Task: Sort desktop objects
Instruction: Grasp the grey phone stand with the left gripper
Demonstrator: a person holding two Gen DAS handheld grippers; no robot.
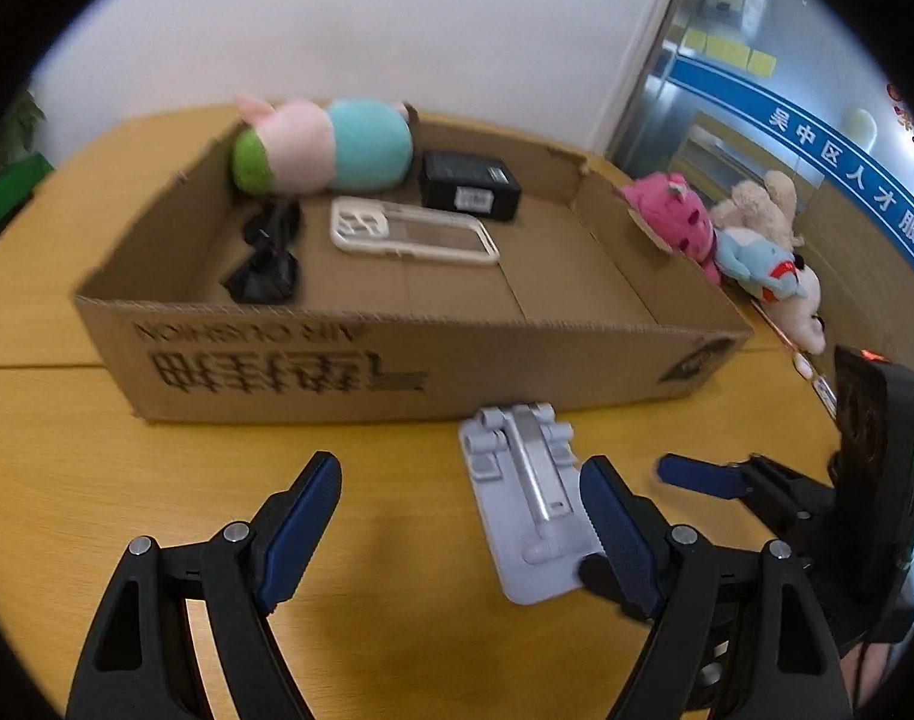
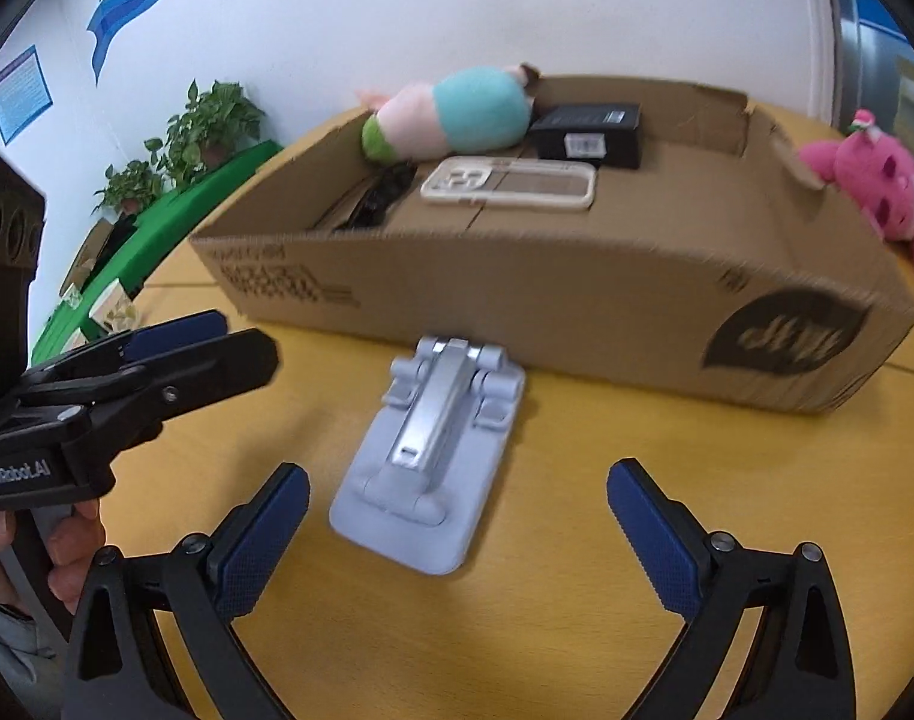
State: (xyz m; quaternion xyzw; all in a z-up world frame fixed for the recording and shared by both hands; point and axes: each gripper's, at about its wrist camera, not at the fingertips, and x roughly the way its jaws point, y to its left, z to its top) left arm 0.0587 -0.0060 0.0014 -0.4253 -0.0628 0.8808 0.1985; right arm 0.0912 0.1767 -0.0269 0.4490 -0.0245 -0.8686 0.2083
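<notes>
A folded pale grey phone stand (image 1: 526, 501) lies flat on the yellow table in front of a low cardboard box (image 1: 397, 372). It also shows in the right wrist view (image 2: 427, 456). My left gripper (image 1: 460, 531) is open and empty, its right finger beside the stand. My right gripper (image 2: 457, 534) is open and empty, just short of the stand. The box (image 2: 577, 294) holds a pink and teal plush (image 1: 325, 144), a black charger box (image 1: 469, 183), a clear phone case (image 1: 412, 231) and a black item (image 1: 268, 258).
Several plush toys (image 1: 739, 240) lie on the table right of the box; a pink one shows in the right wrist view (image 2: 865, 186). The right gripper shows at the right of the left wrist view (image 1: 757, 480). Potted plants (image 2: 193, 132) stand on a green shelf at left.
</notes>
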